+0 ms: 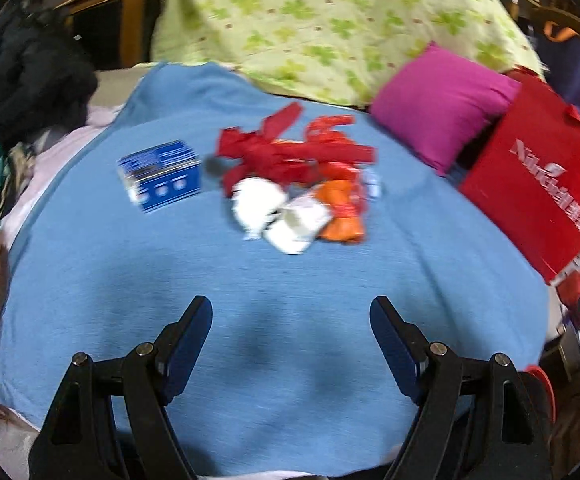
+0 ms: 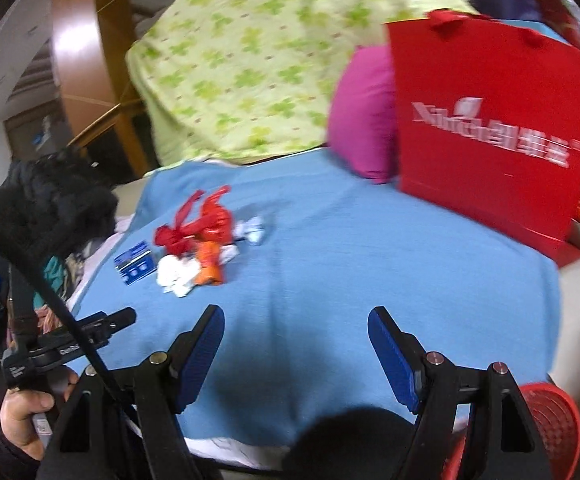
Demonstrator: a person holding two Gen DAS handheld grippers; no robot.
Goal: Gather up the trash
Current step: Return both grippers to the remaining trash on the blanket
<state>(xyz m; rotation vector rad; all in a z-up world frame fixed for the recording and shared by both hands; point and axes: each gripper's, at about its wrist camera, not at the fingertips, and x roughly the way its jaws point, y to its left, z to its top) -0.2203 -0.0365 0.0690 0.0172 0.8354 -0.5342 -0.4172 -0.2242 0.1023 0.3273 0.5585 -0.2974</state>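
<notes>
Ahead of the left gripper [image 1: 291, 308], well beyond its fingertips, lies the trash: a heap of red wrapper scraps [image 1: 290, 152], an orange wrapper [image 1: 339, 216], a crumpled white tissue [image 1: 256, 204] and a small white carton [image 1: 297, 228], all touching or overlapping on the blue cloth [image 1: 250, 360]. A blue box [image 1: 160, 174] sits apart from the heap, further to the left of that claw's line. Both claws stand wide with nothing between the pads; the right gripper [image 2: 295, 318] looks over bare cloth, the heap ahead and to its left. A red paper bag [image 2: 489, 128] stands ahead and to the right of the right claw, leaning against a magenta cushion [image 2: 363, 120], and a red basket [image 2: 553, 420] shows close beside that claw's right finger. Behind everything rises a green-patterned quilt [image 1: 329, 20]; dark clothing [image 1: 30, 80] is heaped to the left. Judgement: collection has not begun. Risks: the light wrappers are interleaved, so a pinch may lift one scrap and scatter the rest; a low approach could catch and drag the cloth; the tissue may tear or slip; both views are blurred, so aim is uncertain. Which container is meant for the trash cannot be told.
</notes>
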